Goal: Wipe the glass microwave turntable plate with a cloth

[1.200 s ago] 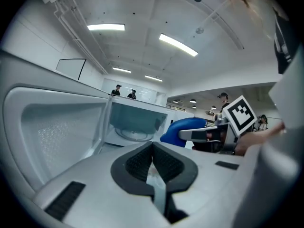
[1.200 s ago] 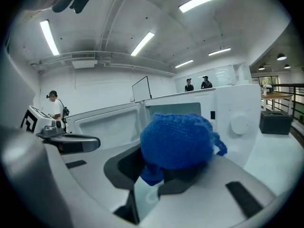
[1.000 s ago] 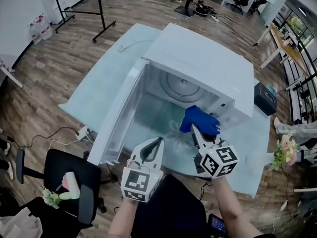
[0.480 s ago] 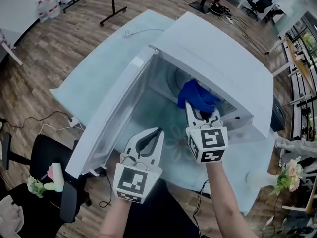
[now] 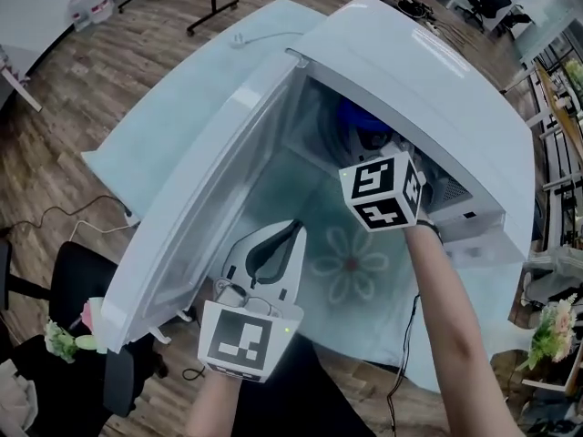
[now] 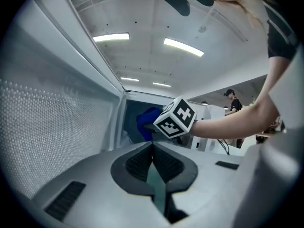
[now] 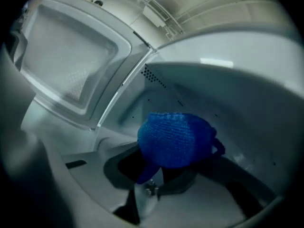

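A white microwave stands on the table with its door swung open to the left. My right gripper reaches into the cavity, shut on a bunched blue cloth; only its marker cube and the person's arm show outside. In the right gripper view the blue cloth bulges over the jaws against the grey inner walls. I cannot make out the glass turntable plate. My left gripper hovers in front of the opening, shut and empty, its jaws pressed together.
The microwave sits on a pale glass-topped table with a flower pattern. The open door blocks the left side. A black chair stands lower left, and flowers at the right edge.
The right gripper has carried the blue cloth forward from the opening deep into the microwave cavity. The left gripper has stayed roughly where it was, shut.
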`<state>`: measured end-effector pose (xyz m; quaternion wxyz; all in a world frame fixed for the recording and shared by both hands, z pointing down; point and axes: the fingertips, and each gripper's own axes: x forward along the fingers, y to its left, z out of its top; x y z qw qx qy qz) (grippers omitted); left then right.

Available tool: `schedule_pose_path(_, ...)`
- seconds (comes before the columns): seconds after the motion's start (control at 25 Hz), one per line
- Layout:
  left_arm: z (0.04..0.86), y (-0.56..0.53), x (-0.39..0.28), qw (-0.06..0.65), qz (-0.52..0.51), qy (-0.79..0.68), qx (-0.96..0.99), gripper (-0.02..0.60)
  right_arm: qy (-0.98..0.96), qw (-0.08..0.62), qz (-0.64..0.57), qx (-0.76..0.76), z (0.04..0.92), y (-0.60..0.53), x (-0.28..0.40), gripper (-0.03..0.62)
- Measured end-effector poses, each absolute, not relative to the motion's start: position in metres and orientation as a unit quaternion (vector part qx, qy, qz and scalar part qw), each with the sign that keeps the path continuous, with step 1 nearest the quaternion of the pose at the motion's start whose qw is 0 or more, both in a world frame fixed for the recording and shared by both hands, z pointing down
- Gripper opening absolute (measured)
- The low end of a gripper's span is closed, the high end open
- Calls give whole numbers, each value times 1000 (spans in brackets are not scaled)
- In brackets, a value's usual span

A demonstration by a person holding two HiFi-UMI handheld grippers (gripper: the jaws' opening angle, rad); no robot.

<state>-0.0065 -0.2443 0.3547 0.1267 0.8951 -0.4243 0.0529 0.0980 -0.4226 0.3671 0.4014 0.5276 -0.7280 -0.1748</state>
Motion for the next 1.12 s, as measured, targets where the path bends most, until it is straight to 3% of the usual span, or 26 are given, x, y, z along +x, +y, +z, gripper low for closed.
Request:
schedule_pose_path(0.72,382,-255,6,118,79,-422,896,5,-510,670,-419,340,414,-501,137,52)
schedule_pose_path(1.12,388,-255,0,118,82,-436,889,5,-423,740,-461,248,437,-519,156,52)
